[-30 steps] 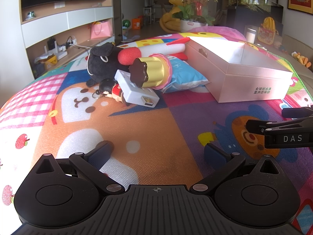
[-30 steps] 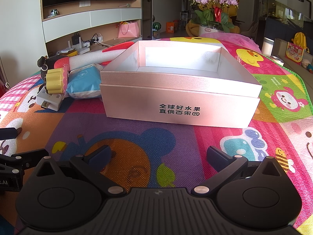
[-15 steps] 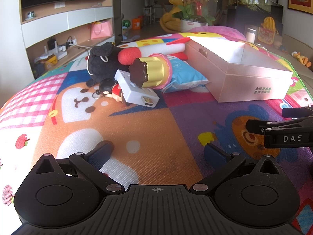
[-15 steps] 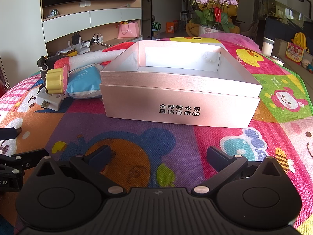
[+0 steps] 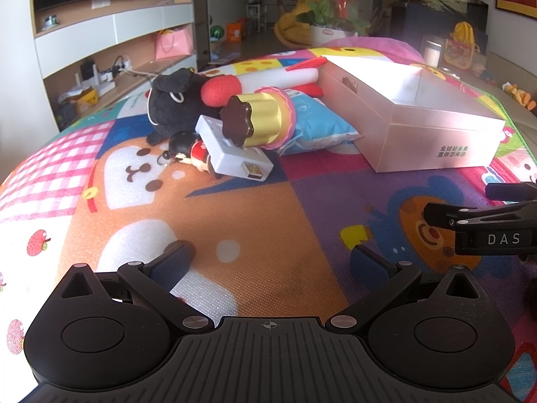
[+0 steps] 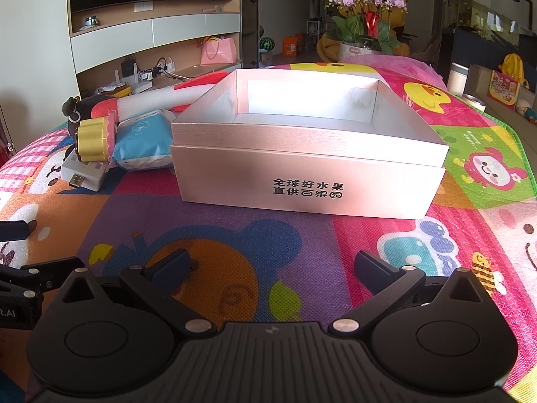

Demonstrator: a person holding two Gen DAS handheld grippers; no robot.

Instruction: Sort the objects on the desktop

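Mat: I see the colourful play mat (image 6: 268, 235) covering the whole work surface, and everything sits on it.
Box: the pink box (image 6: 302, 181) stands open straight ahead of my right gripper, and from what I can see of the inside, nothing is in it yet.
Pile: all the loose things lie heaped just left of the box, well ahead of my left gripper.
Foam tube: the white foam tube (image 5: 278, 79) lies at the back of the heap, up against the box.
Black plush: the black plush toy (image 5: 174, 97) sits on the heap's far left.
Blue pack: the blue pack (image 5: 319, 124) touches the box wall.
Gold cup toy: the gold cup toy (image 5: 258, 121) rests on the white USB adapter (image 5: 235, 154).
Figurine: the small figurine (image 5: 188, 151) is tucked beside the adapter.
Left gripper (image 5: 268, 258): fingers spread wide, nothing between them, low over the mat.
Right gripper (image 6: 272, 262): likewise spread and carrying nothing.
Progress: I judge sorting has not begun; every item is left to move.
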